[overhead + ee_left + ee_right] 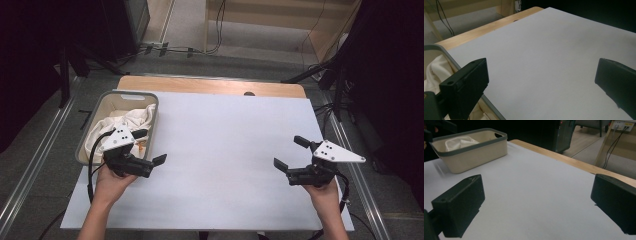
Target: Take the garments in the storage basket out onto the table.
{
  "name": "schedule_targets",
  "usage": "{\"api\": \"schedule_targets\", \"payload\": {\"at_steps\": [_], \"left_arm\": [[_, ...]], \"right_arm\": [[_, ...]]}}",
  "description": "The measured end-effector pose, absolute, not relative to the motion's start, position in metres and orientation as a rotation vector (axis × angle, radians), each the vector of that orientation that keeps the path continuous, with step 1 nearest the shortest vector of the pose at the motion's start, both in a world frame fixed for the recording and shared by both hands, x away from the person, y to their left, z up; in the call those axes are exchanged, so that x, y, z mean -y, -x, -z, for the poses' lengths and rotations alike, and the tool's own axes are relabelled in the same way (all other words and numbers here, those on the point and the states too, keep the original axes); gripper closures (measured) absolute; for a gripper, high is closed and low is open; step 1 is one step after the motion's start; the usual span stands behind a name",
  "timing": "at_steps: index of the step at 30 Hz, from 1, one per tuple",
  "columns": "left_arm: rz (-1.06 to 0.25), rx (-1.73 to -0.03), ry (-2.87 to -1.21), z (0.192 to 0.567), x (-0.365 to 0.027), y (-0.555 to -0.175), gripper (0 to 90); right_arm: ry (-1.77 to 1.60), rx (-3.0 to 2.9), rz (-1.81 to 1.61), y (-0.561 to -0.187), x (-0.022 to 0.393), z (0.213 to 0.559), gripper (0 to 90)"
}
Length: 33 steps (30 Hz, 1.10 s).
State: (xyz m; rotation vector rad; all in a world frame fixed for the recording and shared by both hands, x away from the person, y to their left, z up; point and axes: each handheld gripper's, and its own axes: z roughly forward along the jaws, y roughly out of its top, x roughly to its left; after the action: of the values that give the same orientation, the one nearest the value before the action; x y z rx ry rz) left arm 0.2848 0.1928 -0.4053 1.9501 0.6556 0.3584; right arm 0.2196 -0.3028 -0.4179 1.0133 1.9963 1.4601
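While the white cloth (131, 121) lies bunched in the beige basket (153, 98) at the table's (225, 130) left edge, the left gripper (150, 146) hovers just beside that basket, jaws wide and empty, the cloth behind its left jaw. Well apart, the right gripper (289, 152) gapes wide over bare tabletop.

My table (210, 86) is pale wood under a white sheet (230, 150). Beyond its far edge, at the top of the frame, I see grey floor (190, 62), trailing black cables (217, 30) and light wooden furniture (280, 15). Both upper corners lie dark. A metal rail (35, 155) runs down the left.
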Motion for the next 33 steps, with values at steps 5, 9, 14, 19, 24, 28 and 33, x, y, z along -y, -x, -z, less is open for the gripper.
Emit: {"api": "schedule_targets", "payload": {"at_steps": [5, 9, 14, 19, 24, 28, 33], "left_arm": [[-0.353, -0.676, -1.936, 0.405, -0.195, -0.285, 0.0], [-0.361, -0.699, -1.950, 0.407, -0.194, -0.284, 0.0], [-0.367, -0.708, -1.947, 0.404, -0.193, -0.285, 0.0], [-0.399, -0.730, -1.953, 0.399, -0.195, -0.288, 0.0], [-0.436, -0.763, -1.962, 0.395, -0.197, -0.292, 0.0], [-0.449, -0.792, -1.968, 0.392, -0.200, -0.297, 0.0], [-0.461, -0.825, -1.978, 0.389, -0.202, -0.304, 0.0]], "right_arm": [[-1.007, -1.996, -1.465, -0.220, 0.305, 0.418, 0.0], [-1.007, -2.005, -1.440, -0.220, 0.304, 0.419, 0.0], [-1.001, -2.001, -1.446, -0.218, 0.304, 0.418, 0.0], [-1.006, -1.993, -1.442, -0.218, 0.307, 0.418, 0.0], [-1.011, -1.979, -1.444, -0.217, 0.309, 0.417, 0.0], [-1.009, -1.972, -1.447, -0.216, 0.311, 0.416, 0.0], [-1.012, -1.966, -1.448, -0.216, 0.313, 0.416, 0.0]]}}
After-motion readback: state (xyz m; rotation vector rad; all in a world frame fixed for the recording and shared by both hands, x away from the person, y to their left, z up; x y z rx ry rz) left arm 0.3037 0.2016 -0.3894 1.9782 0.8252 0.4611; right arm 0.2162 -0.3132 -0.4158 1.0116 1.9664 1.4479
